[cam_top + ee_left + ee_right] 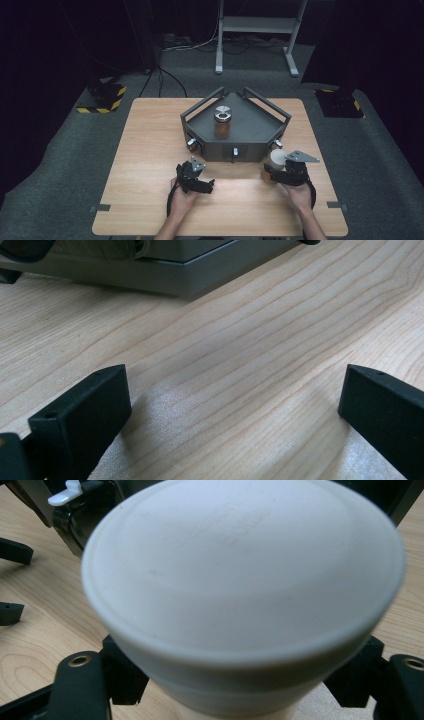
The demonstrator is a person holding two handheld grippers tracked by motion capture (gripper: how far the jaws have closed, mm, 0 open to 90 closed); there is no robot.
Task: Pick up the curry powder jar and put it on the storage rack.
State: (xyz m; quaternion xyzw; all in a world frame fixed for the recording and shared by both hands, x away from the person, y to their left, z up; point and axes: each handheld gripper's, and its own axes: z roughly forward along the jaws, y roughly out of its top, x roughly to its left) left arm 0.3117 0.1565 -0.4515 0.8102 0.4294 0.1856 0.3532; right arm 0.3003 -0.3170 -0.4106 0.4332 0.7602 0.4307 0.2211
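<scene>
White-lidded jar at table edge.

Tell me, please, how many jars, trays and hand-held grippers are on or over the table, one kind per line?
Jars: 2, silver-lidded jar and white-lidded jar
Trays: 1, grey tray
Hand-held grippers: 2, left hand-held gripper and right hand-held gripper
Total: 5

A light wooden table is set on a grey carpeted floor. A dark grey tray with raised rails is placed at the middle of the table's far half, and a metal-lidded jar is carried inside it. A white-lidded jar is stood on the wood just in front of the tray's right corner, toward the table's right edge.
</scene>
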